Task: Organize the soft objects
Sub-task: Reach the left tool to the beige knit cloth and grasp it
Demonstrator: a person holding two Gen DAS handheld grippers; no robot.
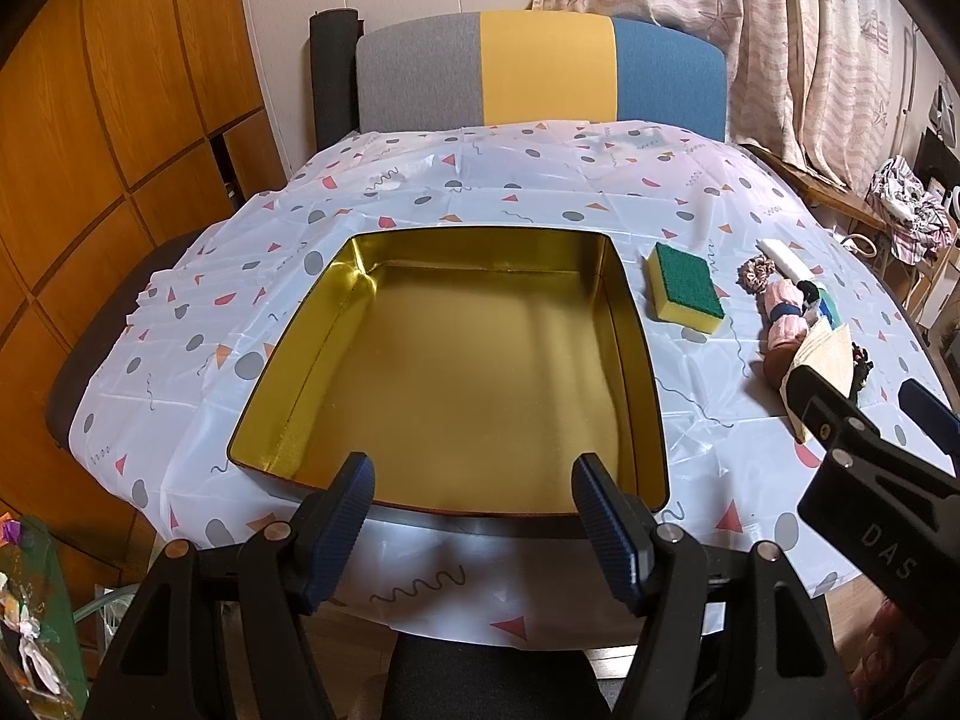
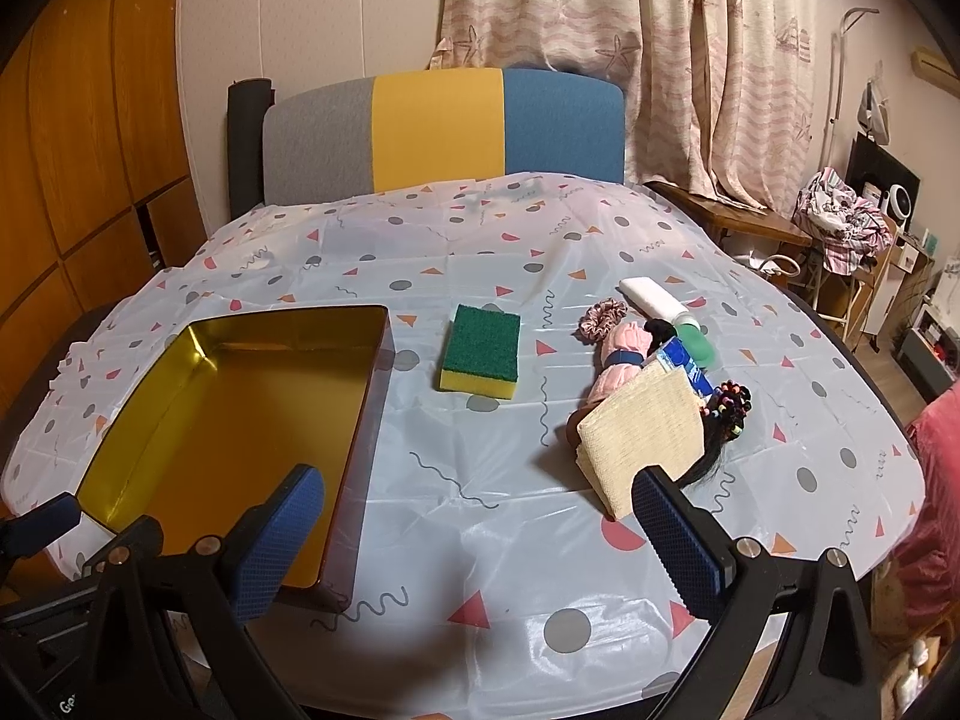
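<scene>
My left gripper (image 1: 474,516) hangs over the near rim of the gold tin (image 1: 450,372) at nine o'clock on the table (image 2: 480,540), jaws spread, nothing between them. At centre lies the sponge (image 2: 480,354); at three o'clock the soft pile — scrunchie (image 2: 602,318), pink cloth (image 2: 621,360), beige cloth (image 2: 645,438). My right gripper (image 2: 480,546) hovers at six o'clock — jaws spread, empty.
</scene>
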